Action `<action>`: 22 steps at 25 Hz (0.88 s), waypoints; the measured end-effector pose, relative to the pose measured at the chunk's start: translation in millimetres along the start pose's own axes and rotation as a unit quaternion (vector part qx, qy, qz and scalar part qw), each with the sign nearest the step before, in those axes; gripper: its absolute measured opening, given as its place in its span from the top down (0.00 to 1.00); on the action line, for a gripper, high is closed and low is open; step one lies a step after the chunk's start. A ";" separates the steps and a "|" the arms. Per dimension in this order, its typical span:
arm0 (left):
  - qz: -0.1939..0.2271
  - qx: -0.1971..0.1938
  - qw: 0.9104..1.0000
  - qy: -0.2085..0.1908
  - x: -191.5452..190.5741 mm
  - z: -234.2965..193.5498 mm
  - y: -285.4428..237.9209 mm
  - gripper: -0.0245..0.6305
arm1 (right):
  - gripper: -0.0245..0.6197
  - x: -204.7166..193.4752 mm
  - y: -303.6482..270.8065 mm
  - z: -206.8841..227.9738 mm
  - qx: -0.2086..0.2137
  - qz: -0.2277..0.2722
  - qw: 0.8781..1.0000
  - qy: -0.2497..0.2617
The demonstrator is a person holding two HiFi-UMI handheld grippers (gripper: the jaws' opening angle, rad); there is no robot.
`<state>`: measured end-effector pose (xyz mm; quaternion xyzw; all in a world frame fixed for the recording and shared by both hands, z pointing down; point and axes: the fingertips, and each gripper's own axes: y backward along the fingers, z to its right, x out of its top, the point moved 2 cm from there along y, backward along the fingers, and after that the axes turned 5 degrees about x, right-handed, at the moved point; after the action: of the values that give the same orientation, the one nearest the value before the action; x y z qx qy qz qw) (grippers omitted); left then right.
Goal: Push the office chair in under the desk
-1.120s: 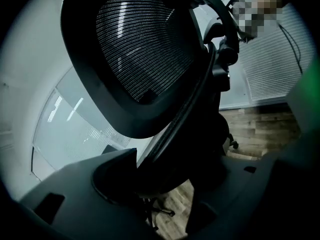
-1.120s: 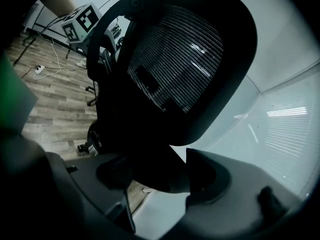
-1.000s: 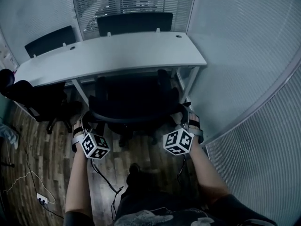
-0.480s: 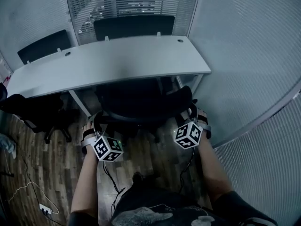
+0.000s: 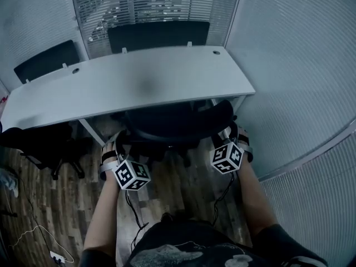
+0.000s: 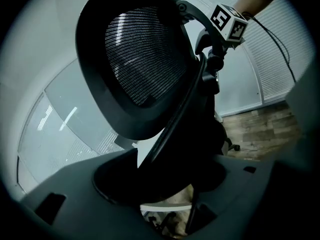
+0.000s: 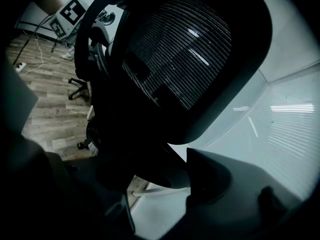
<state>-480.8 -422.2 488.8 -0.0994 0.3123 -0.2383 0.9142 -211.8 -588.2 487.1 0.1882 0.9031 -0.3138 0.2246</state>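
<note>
Partly under desk (image 5: 139, 82), office chair (image 5: 172, 124)

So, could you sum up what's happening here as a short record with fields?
Item moved: office chair, mostly under the desk, backrest at its near edge
Left gripper: closed on the backrest's left rim
Right gripper: closed on the backrest's right rim
Nearby: second chair behind the desk

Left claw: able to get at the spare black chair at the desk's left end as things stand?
Probably yes: the spare chair stands left of the left claw, and the floor between them looks free. But the claw now straddles the office chair's backrest rim.
</note>
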 end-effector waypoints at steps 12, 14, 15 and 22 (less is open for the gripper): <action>-0.011 0.003 1.000 0.000 8.6 -29.3 -77.6 0.52 | 0.50 20.6 -69.4 37.1 0.009 0.017 1.000 0.003; -0.019 0.002 1.000 0.003 8.7 -31.8 -88.0 0.52 | 0.50 22.5 -79.3 40.9 0.012 0.014 1.000 0.005; -0.023 0.001 1.000 0.004 9.5 -33.0 -93.4 0.52 | 0.50 23.3 -84.7 43.8 0.015 0.012 1.000 0.006; -0.034 0.005 0.999 0.004 14.8 -42.5 -125.4 0.52 | 0.50 28.6 -114.1 59.8 0.015 0.022 1.000 0.009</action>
<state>-543.7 -539.7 489.1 -0.1042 0.3109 -0.2708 0.9051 -273.1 -705.0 485.2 0.2144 0.8959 -0.3203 0.2209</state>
